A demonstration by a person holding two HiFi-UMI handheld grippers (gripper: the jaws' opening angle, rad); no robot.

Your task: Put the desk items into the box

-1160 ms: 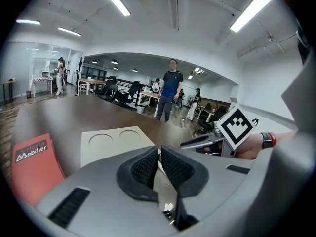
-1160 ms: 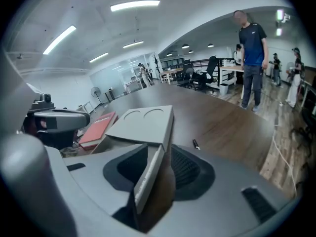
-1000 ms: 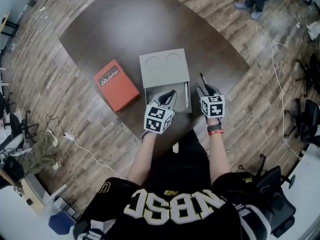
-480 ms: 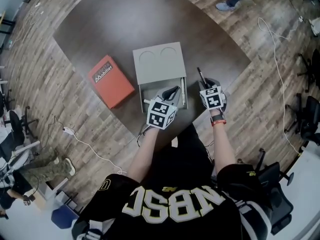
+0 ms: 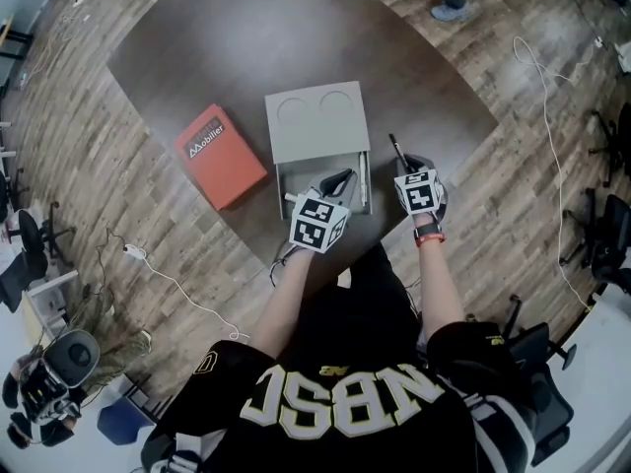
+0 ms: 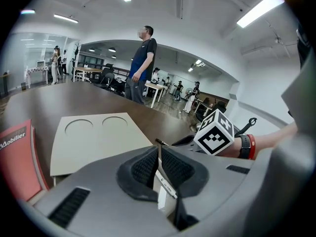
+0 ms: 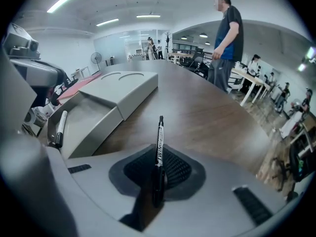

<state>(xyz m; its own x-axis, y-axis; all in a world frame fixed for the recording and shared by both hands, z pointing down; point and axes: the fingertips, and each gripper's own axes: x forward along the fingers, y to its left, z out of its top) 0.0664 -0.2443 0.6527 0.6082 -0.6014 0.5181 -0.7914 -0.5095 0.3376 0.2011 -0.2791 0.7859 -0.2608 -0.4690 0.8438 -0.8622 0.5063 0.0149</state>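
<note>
The right claw (image 7: 159, 154) is clamped on a black marker (image 7: 160, 137), onto which its jaws have just been closing. The marker is gripped by its near end and is pointed straight ahead of the claw, over the bare dark desk (image 5: 217, 57). Whether the marker's far tip is touching the desk cannot be told. Just to the left of this claw the grey box (image 5: 317, 121) is set on the desk. Its lid is marked by two round recesses and its tray (image 7: 94, 122) is pulled out toward the person. A white pen (image 7: 60, 125) is laid in the tray, along the wall nearest the right claw. The left claw (image 6: 159, 149) is held over the tray with its jaws drawn together and nothing gripped. The white pen is seen past them, just below and slightly right of the tips. The right claw's marker cube (image 6: 214, 132) is seen close by on the left claw's right. Further to the left of the left claw, apart from the box, an orange book (image 5: 221, 158) printed "Mobilier" is laid flat on the desk.
</note>
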